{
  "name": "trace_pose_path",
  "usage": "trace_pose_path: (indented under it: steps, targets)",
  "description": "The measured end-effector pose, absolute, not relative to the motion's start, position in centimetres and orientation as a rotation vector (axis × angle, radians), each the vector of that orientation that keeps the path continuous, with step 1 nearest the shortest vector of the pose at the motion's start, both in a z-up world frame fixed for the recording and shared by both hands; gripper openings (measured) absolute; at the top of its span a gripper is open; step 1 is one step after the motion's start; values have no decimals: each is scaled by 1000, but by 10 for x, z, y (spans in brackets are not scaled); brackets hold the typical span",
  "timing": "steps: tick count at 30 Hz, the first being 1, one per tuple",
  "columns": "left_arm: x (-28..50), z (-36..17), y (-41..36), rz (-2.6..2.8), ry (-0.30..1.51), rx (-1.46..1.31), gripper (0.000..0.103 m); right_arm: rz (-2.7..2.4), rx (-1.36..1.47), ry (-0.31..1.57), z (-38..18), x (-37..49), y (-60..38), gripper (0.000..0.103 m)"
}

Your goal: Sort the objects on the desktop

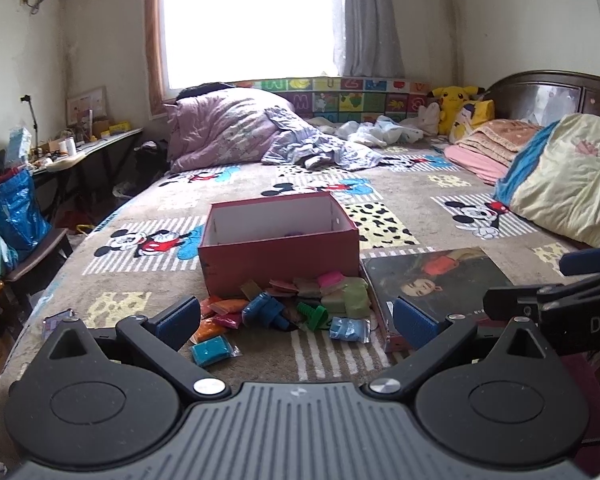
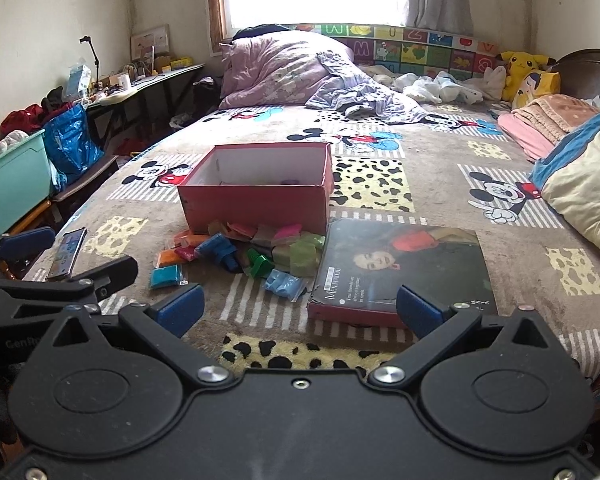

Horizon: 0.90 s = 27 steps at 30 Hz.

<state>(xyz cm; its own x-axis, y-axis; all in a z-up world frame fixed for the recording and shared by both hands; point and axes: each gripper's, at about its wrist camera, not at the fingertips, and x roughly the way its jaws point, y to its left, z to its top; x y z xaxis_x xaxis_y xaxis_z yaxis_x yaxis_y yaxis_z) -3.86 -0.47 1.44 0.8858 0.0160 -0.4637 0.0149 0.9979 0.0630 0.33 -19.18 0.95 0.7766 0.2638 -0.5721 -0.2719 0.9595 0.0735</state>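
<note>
An open red box stands on the bed with a small purple thing inside. In front of it lies a pile of coloured clay packets, with a blue toy piece and a green toy piece. A cyan packet lies nearest. The box lid, printed with a portrait, lies to the right. My left gripper is open and empty, just short of the pile. My right gripper is open and empty, in front of the lid.
A phone lies at the bed's left edge. Pillows and quilts lie at the back and right. A teal bin, a blue bag and a cluttered desk stand left of the bed.
</note>
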Motion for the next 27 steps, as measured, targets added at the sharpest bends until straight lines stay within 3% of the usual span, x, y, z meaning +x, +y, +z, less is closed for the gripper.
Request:
trace_pose_path:
  steps: [10, 27]
  targets:
    - [-15, -17, 28, 10, 466, 5, 103, 351, -32, 606, -14, 23, -178, 102]
    - [68, -113, 75, 92, 697, -26, 103, 430, -72, 718, -87, 94, -160, 102]
